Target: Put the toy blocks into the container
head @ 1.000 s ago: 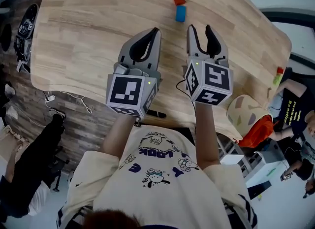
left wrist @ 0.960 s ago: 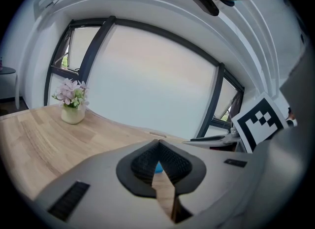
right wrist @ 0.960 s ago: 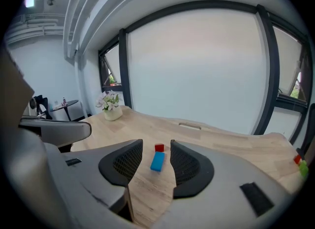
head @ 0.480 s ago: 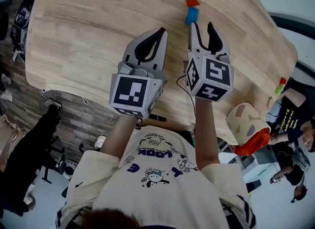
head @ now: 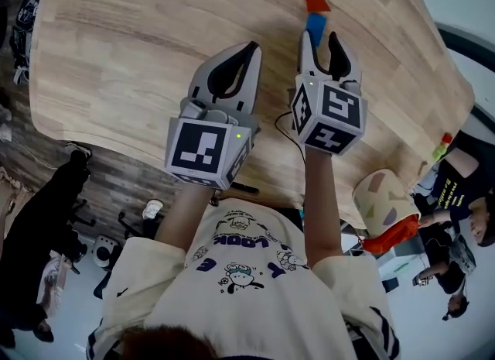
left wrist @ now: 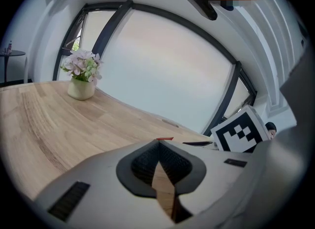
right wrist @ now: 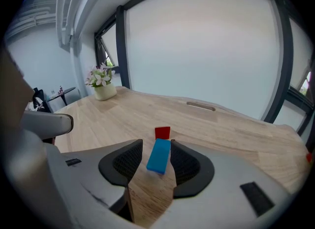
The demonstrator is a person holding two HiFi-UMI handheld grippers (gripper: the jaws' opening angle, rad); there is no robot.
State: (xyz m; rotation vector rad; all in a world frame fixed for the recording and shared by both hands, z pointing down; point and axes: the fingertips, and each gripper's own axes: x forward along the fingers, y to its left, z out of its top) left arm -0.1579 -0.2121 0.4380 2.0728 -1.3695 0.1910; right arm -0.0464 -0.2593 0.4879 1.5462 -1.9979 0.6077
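Two toy blocks lie on the wooden table [head: 124,56]: one blue block [head: 315,27] and one red block [head: 316,1], the red just beyond the blue with a small gap between them. Two grippers hang over the wood side by side.

The right gripper [head: 321,41] has its jaws partly apart. The blue block lies flat on the table between their tips, close against one pad. I can't tell whether it touches, and nothing is gripped. The left gripper [head: 249,47] has its jaw tips brought together with nothing between them.

One vase of flowers [right wrist: 102,86] stands far off along the table, well apart from the blocks. One slot [right wrist: 201,106] is cut in the wood near the far edge.

The blocks sit toward the far side of the table, with bare wood behind them before the edge. To the left of the grippers there is a wide stretch of open tabletop. The near edge runs just under the marker cubes, where the person stands.

One pale round tub [head: 383,196] with coloured patches sits low, off the near right edge of the table and well apart from both blocks. Its inside does not show. An orange thing [head: 394,231] lies against it. A small red and green thing [head: 439,143] past the right edge is too small to make out.
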